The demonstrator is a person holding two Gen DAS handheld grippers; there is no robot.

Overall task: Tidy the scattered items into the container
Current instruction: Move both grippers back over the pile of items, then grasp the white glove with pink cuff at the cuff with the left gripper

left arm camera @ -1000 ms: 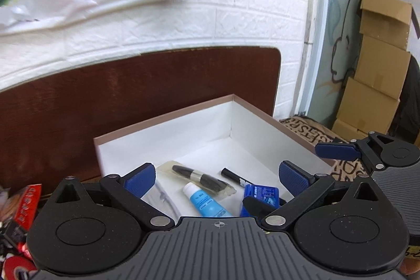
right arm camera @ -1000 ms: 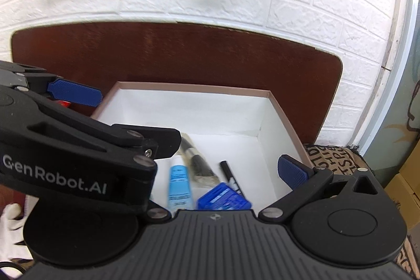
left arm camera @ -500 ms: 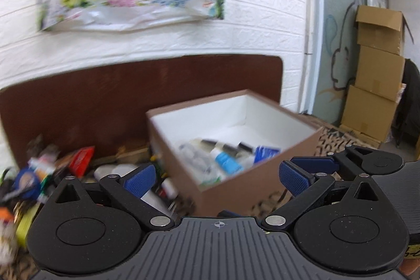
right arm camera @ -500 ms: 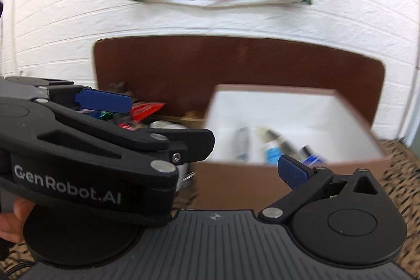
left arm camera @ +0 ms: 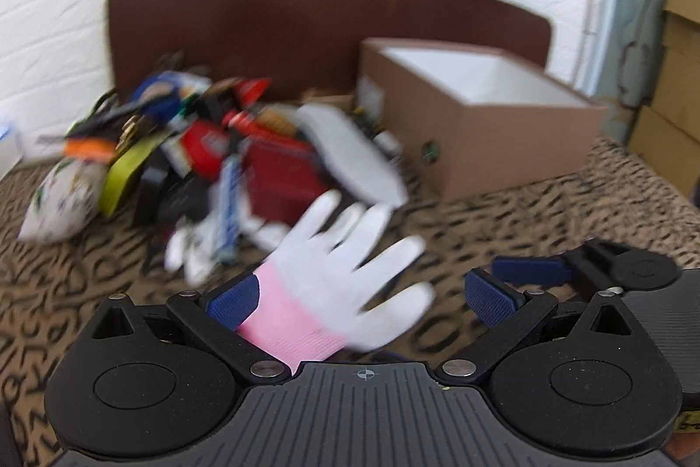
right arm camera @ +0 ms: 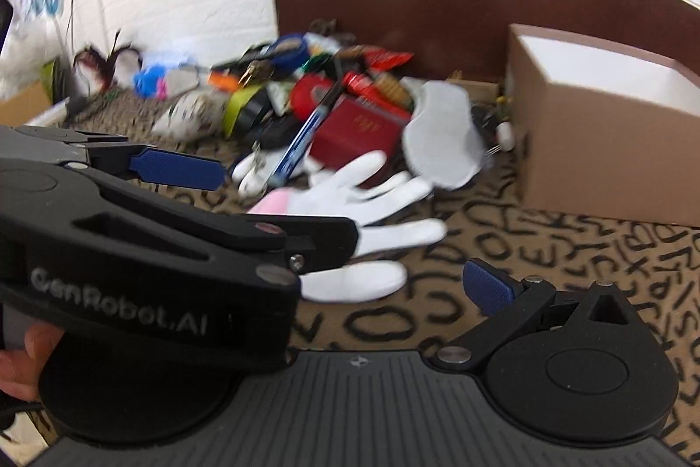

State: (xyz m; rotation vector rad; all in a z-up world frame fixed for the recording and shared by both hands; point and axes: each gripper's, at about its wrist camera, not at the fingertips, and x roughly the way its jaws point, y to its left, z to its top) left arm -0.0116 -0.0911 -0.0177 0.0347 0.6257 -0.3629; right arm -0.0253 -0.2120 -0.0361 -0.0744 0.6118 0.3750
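A white glove with a pink cuff (left arm camera: 337, 270) lies on the patterned cloth, just in front of my open, empty left gripper (left arm camera: 363, 296); its cuff sits by the left pad. It also shows in the right wrist view (right arm camera: 350, 195). The brown box with white inside (left arm camera: 477, 143) stands at the right; it also shows in the right wrist view (right arm camera: 603, 130). My right gripper (right arm camera: 385, 283) is open and empty, its left finger hidden behind the left gripper's body (right arm camera: 153, 248). A pile of scattered items (left arm camera: 210, 143) lies left of the box.
A red booklet (right arm camera: 363, 130), a grey insole (right arm camera: 442, 134) and a blue pen (right arm camera: 297, 147) lie in the pile. A dark headboard (left arm camera: 306, 29) and white brick wall stand behind. Cardboard boxes (left arm camera: 669, 82) stack at the far right.
Both grippers have pulled back from over the box and swung left and down toward the pile. The glove now lies right before the left gripper. Both stay open.
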